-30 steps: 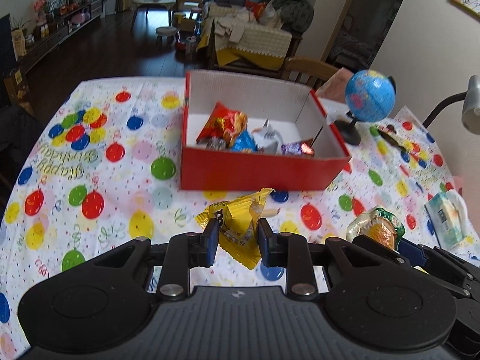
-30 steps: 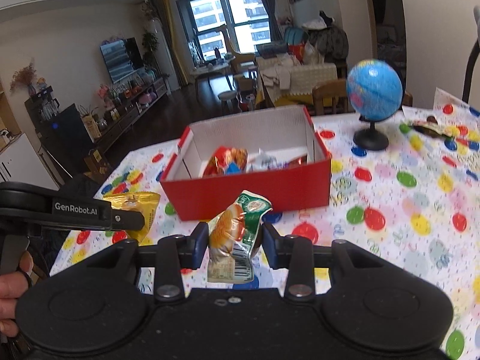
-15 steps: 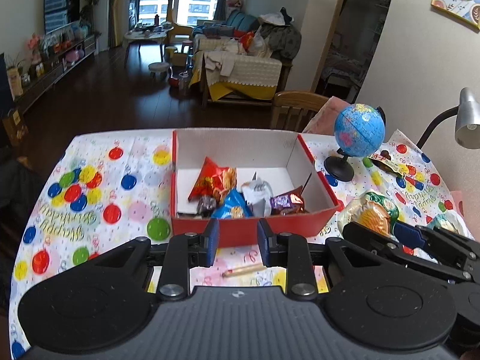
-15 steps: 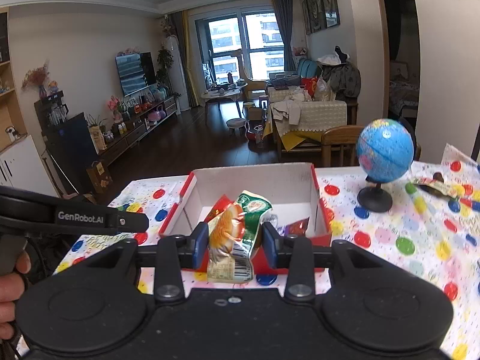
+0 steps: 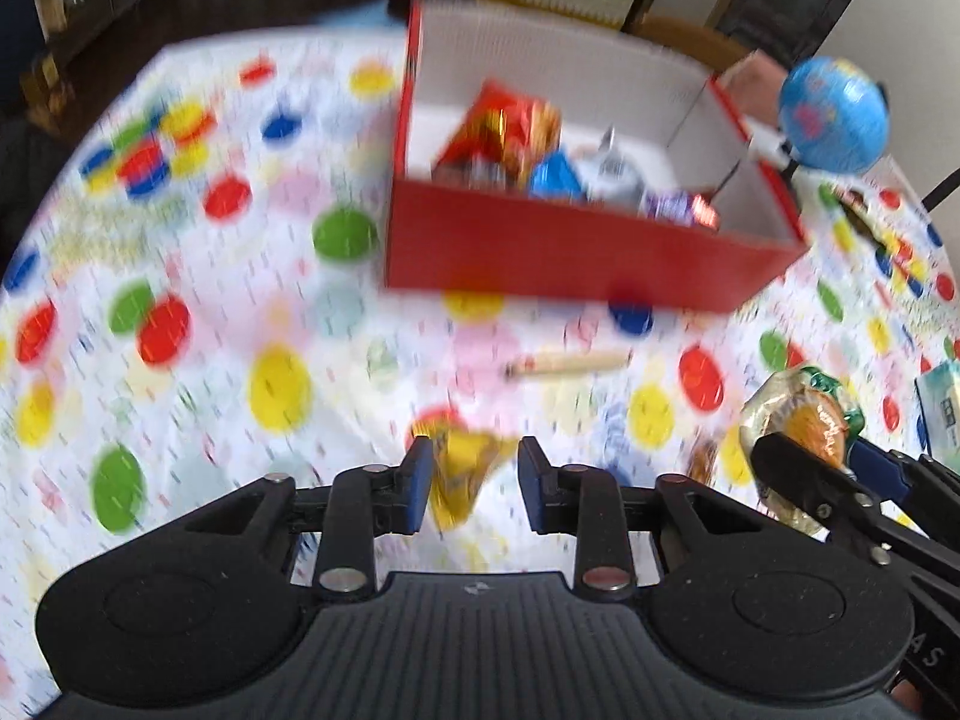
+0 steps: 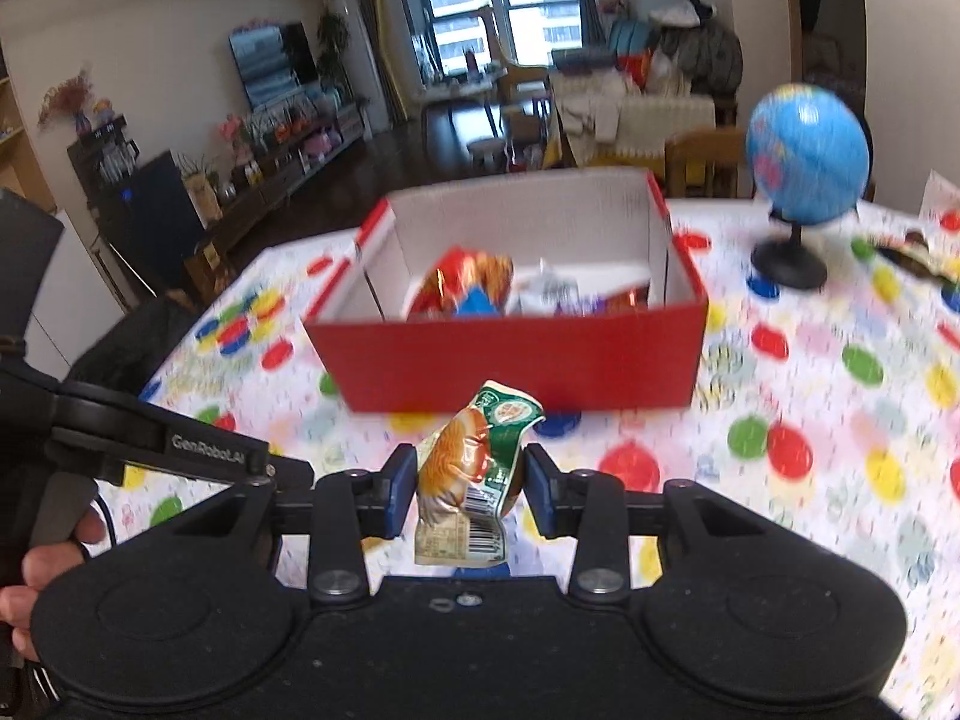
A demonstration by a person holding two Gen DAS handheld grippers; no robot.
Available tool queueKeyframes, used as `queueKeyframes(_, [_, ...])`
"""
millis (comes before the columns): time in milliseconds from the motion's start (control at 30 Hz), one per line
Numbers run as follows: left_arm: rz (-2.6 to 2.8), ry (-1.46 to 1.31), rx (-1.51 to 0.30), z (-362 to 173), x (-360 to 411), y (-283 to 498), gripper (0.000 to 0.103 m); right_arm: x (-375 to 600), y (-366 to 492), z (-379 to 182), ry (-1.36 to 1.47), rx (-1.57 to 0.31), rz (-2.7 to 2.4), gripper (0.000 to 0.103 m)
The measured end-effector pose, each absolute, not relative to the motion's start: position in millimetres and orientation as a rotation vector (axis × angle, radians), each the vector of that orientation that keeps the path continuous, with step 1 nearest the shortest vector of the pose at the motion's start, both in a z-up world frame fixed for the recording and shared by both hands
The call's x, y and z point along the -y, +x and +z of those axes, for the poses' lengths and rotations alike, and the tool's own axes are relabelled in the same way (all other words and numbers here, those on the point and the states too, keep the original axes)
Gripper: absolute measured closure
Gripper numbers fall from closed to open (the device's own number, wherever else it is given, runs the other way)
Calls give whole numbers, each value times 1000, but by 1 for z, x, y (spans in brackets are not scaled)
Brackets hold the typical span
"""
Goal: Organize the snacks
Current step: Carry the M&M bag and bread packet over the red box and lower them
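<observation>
A red box (image 5: 576, 252) with white inside walls stands on the balloon-print tablecloth and holds several snack packets; it also shows in the right wrist view (image 6: 522, 354). My left gripper (image 5: 474, 483) is open, low over a yellow snack packet (image 5: 465, 468) that lies between its fingers; the view is blurred. My right gripper (image 6: 471, 483) is shut on a green and orange snack packet (image 6: 474, 468), held in front of the box; this packet also shows in the left wrist view (image 5: 801, 420).
A blue globe (image 6: 807, 162) on a black stand is right of the box. A thin stick snack (image 5: 567, 363) lies before the box. A tissue pack (image 5: 942, 405) lies at the right. A wooden chair (image 6: 702, 159) stands behind the table.
Both grippers dropped back down toward the table after rising. The yellow packet, out of sight half a second ago, is again between the left fingers. The right still holds its packet.
</observation>
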State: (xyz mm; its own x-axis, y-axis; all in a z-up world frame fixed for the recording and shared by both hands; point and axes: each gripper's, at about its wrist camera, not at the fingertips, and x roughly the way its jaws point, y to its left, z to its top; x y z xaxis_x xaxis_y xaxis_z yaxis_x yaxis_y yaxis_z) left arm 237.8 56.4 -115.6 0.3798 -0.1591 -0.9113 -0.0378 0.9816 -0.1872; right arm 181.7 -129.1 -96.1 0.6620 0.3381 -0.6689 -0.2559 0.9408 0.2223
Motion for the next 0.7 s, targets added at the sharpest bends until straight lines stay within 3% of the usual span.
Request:
queueKeyframes(33, [-75,-196,-1202,-123,-56,239,56,131,180,-100,113,-789,334,66])
queueKeyframes(67, [-73,-209,-1215,-130,-56,240,39,132,179,-103,113,-798,331,66])
queueKeyframes(100, [-71,-221,-1217,-135,-55,240,36,134,180,-106,114,-806,330,66])
queueKeyframes(567, [-21,-169,-1230,-171,-36,260,37,146,187,-134,108,-868,315,66])
queueKeyframes(633, [-24,-185,-1219,-171,-37,260,43,147,188,-135,109,-871,317,66])
queueKeyframes(700, [-15,-188,-1223,-172,-38,261,58,147,189,-135,109,-872,315,66])
